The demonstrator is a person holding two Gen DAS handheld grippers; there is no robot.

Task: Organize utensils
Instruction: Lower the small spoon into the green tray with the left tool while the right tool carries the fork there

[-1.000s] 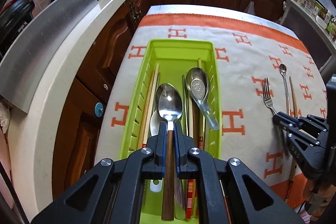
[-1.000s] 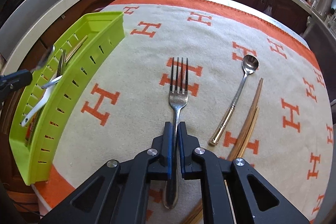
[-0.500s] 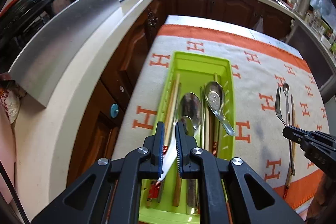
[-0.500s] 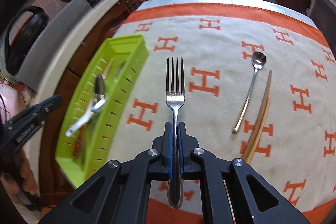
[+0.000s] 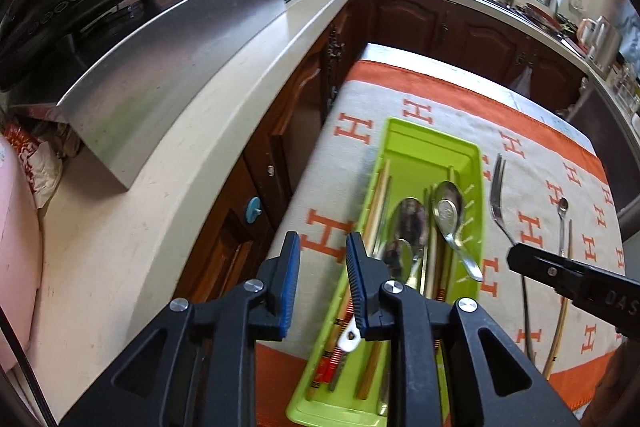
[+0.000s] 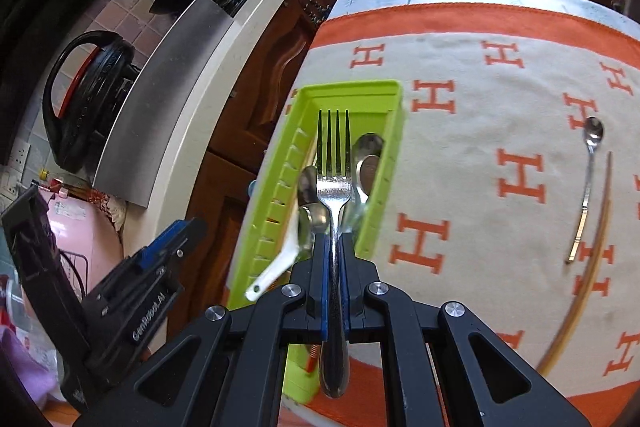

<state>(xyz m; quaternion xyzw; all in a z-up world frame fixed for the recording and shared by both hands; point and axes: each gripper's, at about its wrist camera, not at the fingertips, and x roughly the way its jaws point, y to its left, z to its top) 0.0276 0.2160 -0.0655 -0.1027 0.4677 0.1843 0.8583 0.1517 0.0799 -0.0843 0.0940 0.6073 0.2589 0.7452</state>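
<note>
A green utensil tray (image 5: 430, 147) (image 6: 352, 89) lies on the orange-and-cream cloth and holds several spoons (image 5: 410, 219) and chopsticks (image 5: 378, 205). My left gripper (image 5: 322, 263) is open and empty, raised left of the tray's near end; it also shows in the right wrist view (image 6: 168, 239). My right gripper (image 6: 335, 247) is shut on a steel fork (image 6: 333, 163) and holds it above the tray, tines pointing away. In the left wrist view the fork (image 5: 498, 199) hangs just right of the tray, from my right gripper (image 5: 520, 259).
A small spoon (image 6: 588, 183) (image 5: 562, 223) and a pair of chopsticks (image 6: 588, 267) lie on the cloth at the right. A cream countertop (image 5: 168, 187) with a steel panel (image 5: 172, 67) runs along the left. Brown cabinets stand behind.
My left gripper let go of the wooden-handled spoon into the tray, opened and drew back left. My right gripper lifted the fork off the cloth and carried it left over the tray.
</note>
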